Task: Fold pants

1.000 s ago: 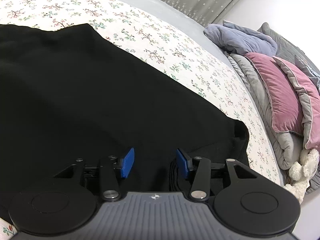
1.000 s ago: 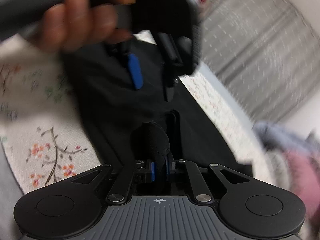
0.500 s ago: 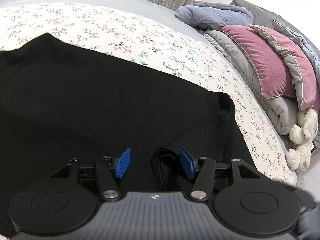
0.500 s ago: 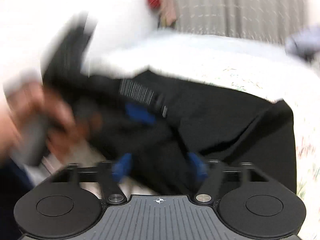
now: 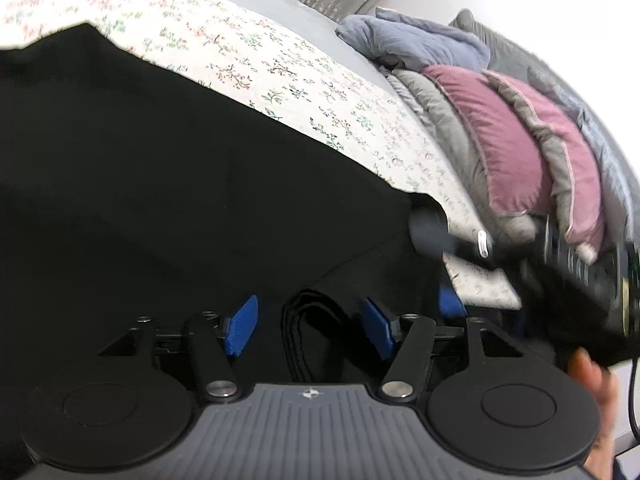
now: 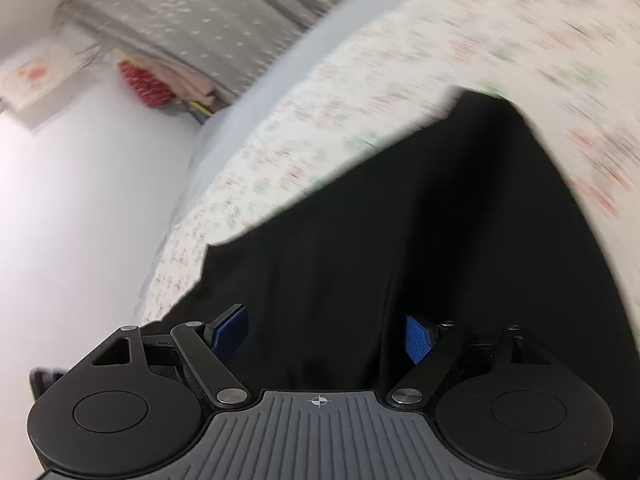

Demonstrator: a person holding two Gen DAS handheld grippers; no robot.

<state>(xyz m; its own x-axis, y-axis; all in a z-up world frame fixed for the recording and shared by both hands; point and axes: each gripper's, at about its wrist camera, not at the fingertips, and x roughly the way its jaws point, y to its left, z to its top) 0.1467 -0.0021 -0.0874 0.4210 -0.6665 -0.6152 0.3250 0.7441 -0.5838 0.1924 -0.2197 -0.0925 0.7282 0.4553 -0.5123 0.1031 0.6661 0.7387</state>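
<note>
Black pants lie spread over the floral bedsheet. My left gripper hovers low over their near edge, its jaws opening. A folded black band of the pants lies between the blue pads, which do not press on it. My right gripper is over another part of the pants, jaws wide and still opening, with nothing pinched. In the left wrist view the right tool's blurred black body reaches in from the right, with a person's hand behind it.
Pink and grey pillows and a blue-grey blanket are piled at the head of the bed. A grey dotted curtain hangs behind the bed. The bed's left edge drops to a white floor.
The right gripper let go of the bunched black cloth, opened wide, rolled and swung sideways. The left jaws widened. The right tool has come into the left wrist view.
</note>
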